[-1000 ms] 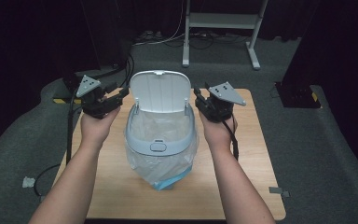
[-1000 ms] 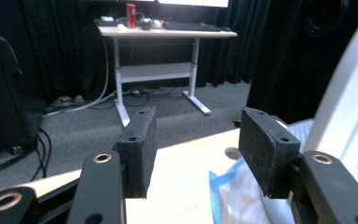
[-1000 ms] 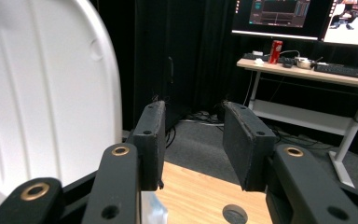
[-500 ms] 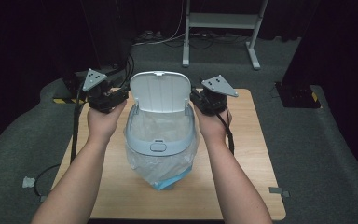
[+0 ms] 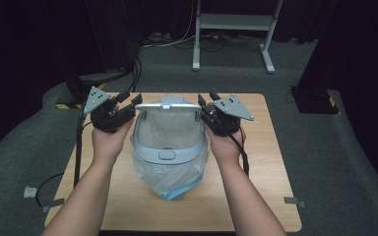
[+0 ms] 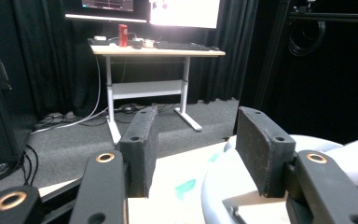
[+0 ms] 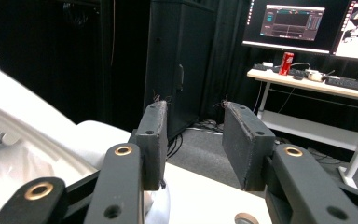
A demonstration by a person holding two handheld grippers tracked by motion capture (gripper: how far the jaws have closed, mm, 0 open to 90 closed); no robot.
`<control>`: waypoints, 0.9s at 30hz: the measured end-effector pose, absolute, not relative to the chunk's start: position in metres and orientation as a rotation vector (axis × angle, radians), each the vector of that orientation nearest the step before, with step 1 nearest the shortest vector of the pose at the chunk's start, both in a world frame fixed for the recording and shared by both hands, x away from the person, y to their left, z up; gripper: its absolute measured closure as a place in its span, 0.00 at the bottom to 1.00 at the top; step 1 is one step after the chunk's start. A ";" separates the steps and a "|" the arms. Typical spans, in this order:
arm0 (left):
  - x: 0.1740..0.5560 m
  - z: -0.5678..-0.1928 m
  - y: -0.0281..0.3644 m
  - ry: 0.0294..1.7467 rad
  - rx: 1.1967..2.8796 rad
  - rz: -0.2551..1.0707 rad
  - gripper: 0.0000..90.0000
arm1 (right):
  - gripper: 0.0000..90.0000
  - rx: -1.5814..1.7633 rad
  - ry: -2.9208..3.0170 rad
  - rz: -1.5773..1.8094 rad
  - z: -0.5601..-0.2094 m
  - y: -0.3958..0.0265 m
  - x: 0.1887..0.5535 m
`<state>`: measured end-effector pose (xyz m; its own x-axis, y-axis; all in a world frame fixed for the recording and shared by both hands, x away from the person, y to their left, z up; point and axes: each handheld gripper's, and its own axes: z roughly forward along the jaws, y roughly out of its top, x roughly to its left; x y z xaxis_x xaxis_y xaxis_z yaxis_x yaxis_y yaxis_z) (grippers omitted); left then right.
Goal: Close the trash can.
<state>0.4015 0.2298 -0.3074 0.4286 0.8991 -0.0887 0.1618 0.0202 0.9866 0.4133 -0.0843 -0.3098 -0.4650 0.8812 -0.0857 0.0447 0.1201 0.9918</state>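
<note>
**Both grippers flank the lidded bin at mid-table**

You are working in a dark room with black curtains all round and grey carpet (image 5: 325, 147) underfoot. Beyond the far edge of your table stands a white-legged desk (image 5: 231, 22); your left gripper view shows its wooden top (image 6: 158, 49) carrying a red can (image 6: 122, 35) and a keyboard, with lit monitors above. A black cabinet (image 7: 182, 65) fills the middle of your right gripper view.

Your own wooden table (image 5: 270, 172) is bare apart from one thing: a small pale grey-blue bin (image 5: 167, 147) lined with a clear plastic bag (image 5: 170, 179), sitting at the middle of the table. Its swing lid (image 5: 170, 105) stands tilted up at the far side, though how far it is raised is hard for you to judge from above.

Your forearms come in from the near edge and run up either side of the bin, hands level with its rim. Your left gripper (image 5: 128, 105) sits just beside the lid's left corner, jaws pointing forward and inward. Its jaws stand apart with nothing clamped; the bin's rim lies just under the right one. Your right gripper (image 5: 204, 105) mirrors it at the lid's right corner, jaws likewise apart and gripping nothing, with the bin's white edge beside its left jaw. Black cables (image 5: 78, 147) trail back from both tools.
</note>
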 end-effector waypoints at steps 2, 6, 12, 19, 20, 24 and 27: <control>0.399 -0.310 0.230 0.998 1.460 0.749 0.53 | 0.67 0.907 1.662 1.435 -0.311 -0.085 0.409; 0.389 -0.315 0.230 0.980 1.457 0.767 0.52 | 0.66 0.896 1.660 1.449 -0.315 -0.086 0.400; 0.372 -0.322 0.230 0.961 1.446 0.771 0.49 | 0.65 0.854 1.663 1.462 -0.319 -0.086 0.382; 0.355 -0.330 0.230 0.963 1.445 0.759 0.42 | 0.63 0.821 1.670 1.482 -0.326 -0.083 0.359; 0.352 -0.331 0.229 0.963 1.444 0.768 0.41 | 0.62 0.818 1.670 1.482 -0.327 -0.083 0.357; 0.342 -0.337 0.229 0.962 1.432 0.783 0.38 | 0.59 0.802 1.672 1.466 -0.330 -0.079 0.347; 0.337 -0.341 0.230 0.962 1.435 0.784 0.37 | 0.57 0.804 1.678 1.452 -0.334 -0.077 0.342</control>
